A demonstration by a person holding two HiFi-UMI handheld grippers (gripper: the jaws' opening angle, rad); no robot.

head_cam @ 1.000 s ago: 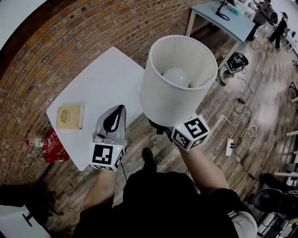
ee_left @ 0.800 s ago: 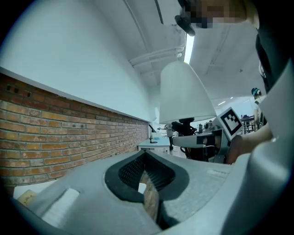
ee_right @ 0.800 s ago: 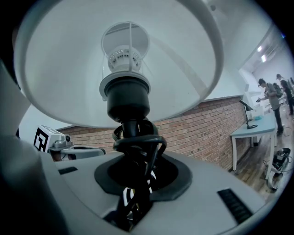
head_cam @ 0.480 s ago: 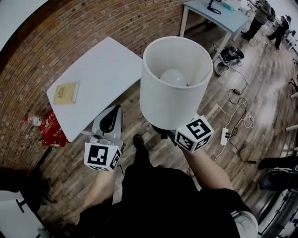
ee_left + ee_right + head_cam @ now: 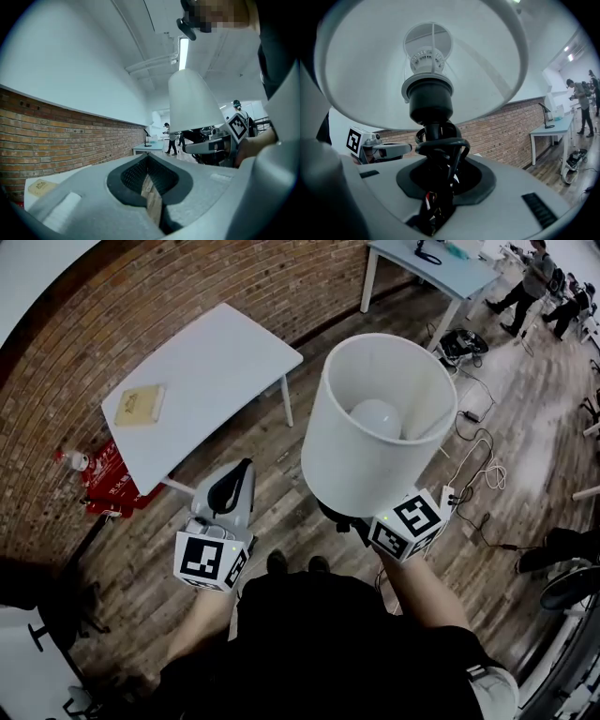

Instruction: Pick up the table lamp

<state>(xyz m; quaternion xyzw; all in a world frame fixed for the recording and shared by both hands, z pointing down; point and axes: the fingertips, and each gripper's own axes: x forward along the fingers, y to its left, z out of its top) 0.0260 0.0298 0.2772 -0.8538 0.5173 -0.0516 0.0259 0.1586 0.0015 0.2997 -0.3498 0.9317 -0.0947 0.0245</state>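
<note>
The table lamp (image 5: 375,437) has a white drum shade with a bulb (image 5: 375,416) inside, and it is held upright above the wooden floor. My right gripper (image 5: 345,517) sits under the shade, shut on the lamp's black stem (image 5: 435,133), which has black cord looped round it. My left gripper (image 5: 230,491) is level beside it to the left, jaws together with nothing held. In the left gripper view the shade (image 5: 192,105) rises at the right above the right gripper (image 5: 208,146). The left gripper (image 5: 386,149) also shows at the left of the right gripper view.
A white table (image 5: 216,371) with a tan book (image 5: 139,405) stands by the curved brick wall, apart from the grippers. Red items (image 5: 101,491) lie below it. Cables and a power strip (image 5: 448,497) lie on the floor at right. A second table (image 5: 436,266) and people are far off.
The white table has slid away toward the upper left as the person walked off from it. Both grippers travelled along, the lamp still gripped and now further right in view.
</note>
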